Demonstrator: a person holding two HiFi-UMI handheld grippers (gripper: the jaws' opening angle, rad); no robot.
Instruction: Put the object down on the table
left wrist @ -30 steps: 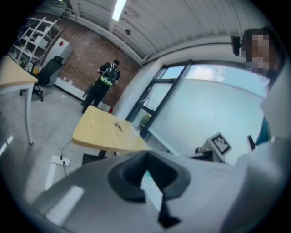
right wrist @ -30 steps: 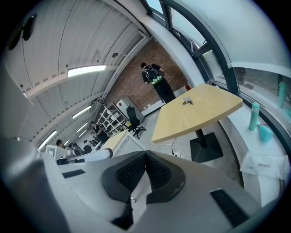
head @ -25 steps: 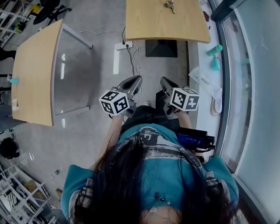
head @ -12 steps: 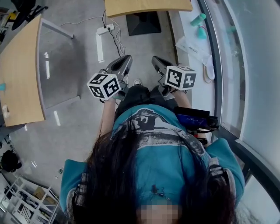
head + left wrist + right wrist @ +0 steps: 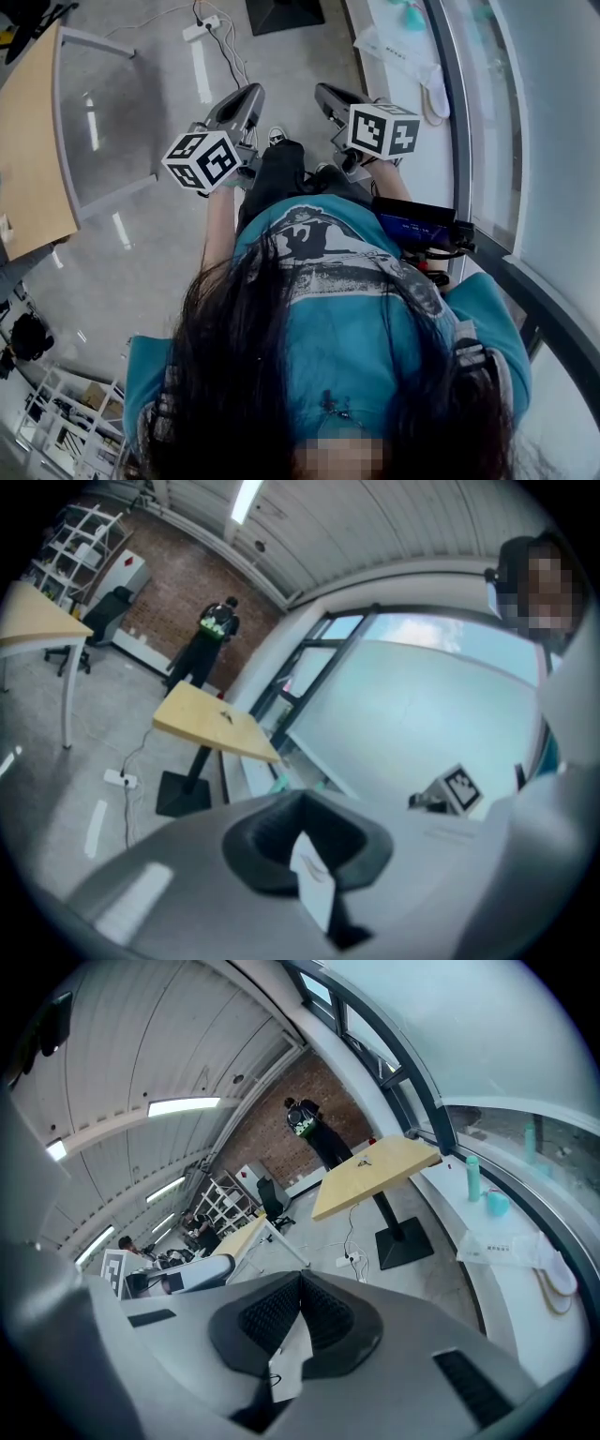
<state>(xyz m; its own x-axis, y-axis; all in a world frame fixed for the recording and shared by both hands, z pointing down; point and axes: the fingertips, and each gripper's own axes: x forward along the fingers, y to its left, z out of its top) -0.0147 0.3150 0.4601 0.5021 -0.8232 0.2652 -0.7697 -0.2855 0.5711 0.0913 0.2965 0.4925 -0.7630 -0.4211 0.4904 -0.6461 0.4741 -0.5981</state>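
I hold both grippers close to my body, over the grey floor. The left gripper [image 5: 247,94] and the right gripper [image 5: 324,93] point forward side by side, each with its marker cube behind it. In the left gripper view the black pads [image 5: 302,803] meet with no gap. The right gripper [image 5: 300,1283] looks the same. Under each seam hangs a small white tab, and I see no other object between the jaws. A wooden table [image 5: 26,159] lies to my left. Another wooden table [image 5: 211,724] [image 5: 375,1171] stands ahead on a black pedestal.
A white power strip [image 5: 197,30] and its cables lie on the floor ahead, beside the black table base [image 5: 281,11]. A window ledge [image 5: 427,150] on the right carries a white bag [image 5: 403,56] and teal bottles [image 5: 473,1180]. A person in dark clothes [image 5: 211,639] stands far off.
The head view has shifted back: the far table has slid out of the top of the frame and the left table has moved towards the edge. Both grippers stay shut, close to the body.
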